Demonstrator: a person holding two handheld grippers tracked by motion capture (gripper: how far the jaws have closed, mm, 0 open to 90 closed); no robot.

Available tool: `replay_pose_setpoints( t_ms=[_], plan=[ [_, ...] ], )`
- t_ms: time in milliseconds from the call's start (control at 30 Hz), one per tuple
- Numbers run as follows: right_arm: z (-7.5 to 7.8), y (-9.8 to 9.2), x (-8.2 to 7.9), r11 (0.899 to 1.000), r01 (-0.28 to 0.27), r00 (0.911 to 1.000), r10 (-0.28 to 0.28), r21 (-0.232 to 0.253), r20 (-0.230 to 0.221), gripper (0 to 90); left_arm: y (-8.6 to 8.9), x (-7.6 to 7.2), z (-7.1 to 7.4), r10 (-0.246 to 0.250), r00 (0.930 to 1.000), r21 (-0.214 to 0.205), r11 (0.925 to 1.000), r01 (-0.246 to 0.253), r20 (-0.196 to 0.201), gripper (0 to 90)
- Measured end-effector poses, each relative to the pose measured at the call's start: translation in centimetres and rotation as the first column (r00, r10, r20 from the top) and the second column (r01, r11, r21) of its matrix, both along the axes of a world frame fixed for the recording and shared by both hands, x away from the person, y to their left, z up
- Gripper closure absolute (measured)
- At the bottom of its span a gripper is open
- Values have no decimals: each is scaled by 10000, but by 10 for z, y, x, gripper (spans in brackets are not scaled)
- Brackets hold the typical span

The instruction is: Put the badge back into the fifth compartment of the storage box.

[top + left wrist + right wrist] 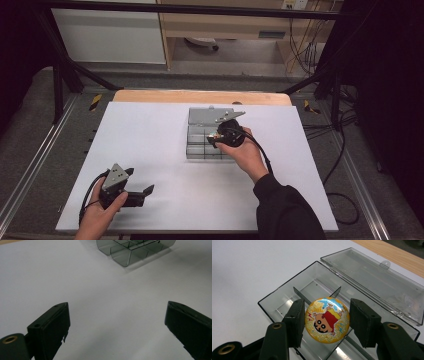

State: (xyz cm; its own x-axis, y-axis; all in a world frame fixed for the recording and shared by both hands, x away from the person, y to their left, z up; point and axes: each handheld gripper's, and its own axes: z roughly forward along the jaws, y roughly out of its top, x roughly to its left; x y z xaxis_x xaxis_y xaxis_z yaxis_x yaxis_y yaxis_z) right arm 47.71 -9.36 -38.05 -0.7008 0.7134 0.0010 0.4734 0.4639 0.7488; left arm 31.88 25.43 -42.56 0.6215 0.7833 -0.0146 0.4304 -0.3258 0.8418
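Your right gripper pinches a round cartoon badge by its edges, seemingly just above the open clear box mid-table. Your left gripper sits near-left on the white table, jaws wide apart, empty.

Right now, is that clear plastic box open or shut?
Open. The compartment box has its lid swung back flat, dividers exposed beneath the badge.

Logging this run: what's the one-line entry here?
right hand-held gripper: shut on badge | over open box | left hand-held gripper: open, idle
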Motion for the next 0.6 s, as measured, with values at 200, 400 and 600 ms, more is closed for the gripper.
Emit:
replay_pose_setpoints(
  t_ms=[200,400,600],
  plan=[
    [-1,1,0,10000,-47,10000,47,-22,-57,477,0,0,0,-5,10000,5,10000,5,-4,62],
    [-3,2,1,10000,-59,9999,58,-21,-147,477,0,0,0,-13,10000,-5,10000,13,-21,62],
    [-5,2,1,10000,-60,9997,60,-11,-227,477,0,0,0,-9,10000,16,10000,9,-11,62]
  ],
)
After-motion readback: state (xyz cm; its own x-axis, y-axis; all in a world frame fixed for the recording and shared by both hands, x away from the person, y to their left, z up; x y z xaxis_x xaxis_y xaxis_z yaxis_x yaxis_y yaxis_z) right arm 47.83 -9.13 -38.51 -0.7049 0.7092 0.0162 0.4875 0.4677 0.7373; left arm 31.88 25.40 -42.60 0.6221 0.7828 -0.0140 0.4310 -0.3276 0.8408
